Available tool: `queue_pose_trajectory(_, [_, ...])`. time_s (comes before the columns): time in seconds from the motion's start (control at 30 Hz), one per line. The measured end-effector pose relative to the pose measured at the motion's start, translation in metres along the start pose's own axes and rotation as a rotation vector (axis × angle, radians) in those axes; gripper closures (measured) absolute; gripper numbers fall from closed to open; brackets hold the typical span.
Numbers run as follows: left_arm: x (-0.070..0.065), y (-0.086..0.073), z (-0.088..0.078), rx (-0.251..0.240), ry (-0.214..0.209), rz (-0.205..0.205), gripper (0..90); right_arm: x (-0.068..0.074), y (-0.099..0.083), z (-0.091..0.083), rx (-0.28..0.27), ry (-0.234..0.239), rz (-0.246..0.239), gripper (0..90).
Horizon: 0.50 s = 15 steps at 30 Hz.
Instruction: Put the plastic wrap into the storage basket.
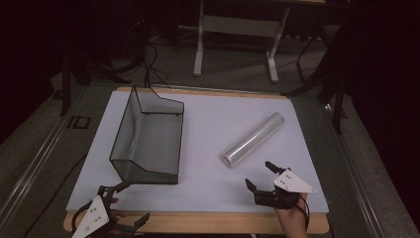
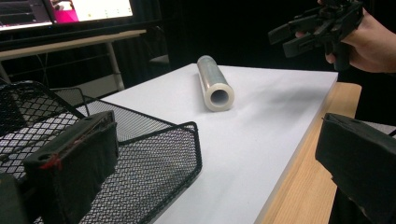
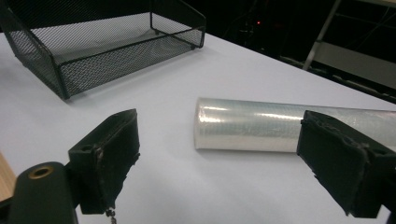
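Note:
A roll of clear film (image 1: 253, 140) lies slantwise on the white board (image 1: 208, 183), right of centre. My right gripper (image 1: 258, 173) hovers just in front of the roll's near end, open and empty. In the right gripper view the roll (image 3: 252, 123) lies crosswise beyond the wide-apart jaws of that gripper (image 3: 224, 163). A black mesh tray (image 1: 148, 139) stands empty at the left. My left gripper (image 1: 131, 202) is open at the front left corner, close to the tray's near corner (image 2: 187, 154). From the left gripper view I look at the roll's hollow end (image 2: 218, 96) and the right gripper (image 2: 283, 42) held in a hand.
The white board rests on a wooden tabletop whose bare edge (image 1: 198, 223) runs along the front. A white desk frame (image 1: 237, 34) stands on the floor beyond the table, and cables (image 1: 151, 69) trail toward the back left. A lit monitor (image 2: 70, 11) shows behind the tray.

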<state>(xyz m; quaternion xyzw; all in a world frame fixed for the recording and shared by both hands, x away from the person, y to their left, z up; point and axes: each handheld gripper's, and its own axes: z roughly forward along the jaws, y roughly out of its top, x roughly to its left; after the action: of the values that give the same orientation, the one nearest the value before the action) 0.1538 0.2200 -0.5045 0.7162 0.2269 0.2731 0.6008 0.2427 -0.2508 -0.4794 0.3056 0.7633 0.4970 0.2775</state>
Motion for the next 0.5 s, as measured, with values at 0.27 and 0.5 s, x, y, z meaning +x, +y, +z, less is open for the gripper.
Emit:
queue_pose_trajectory(0.27, [-0.002, 0.001, 0.0, -0.003, -0.007, 0.001, 0.0, 0.001, 0.001, 0.001, 0.068, -0.027, -0.019, 19.6])
queue_pose_trajectory(0.5, [-0.004, 0.001, 0.001, -0.001, -0.008, 0.005, 0.0, 0.002, 0.027, 0.001, 0.065, -0.051, -0.028, 11.8])
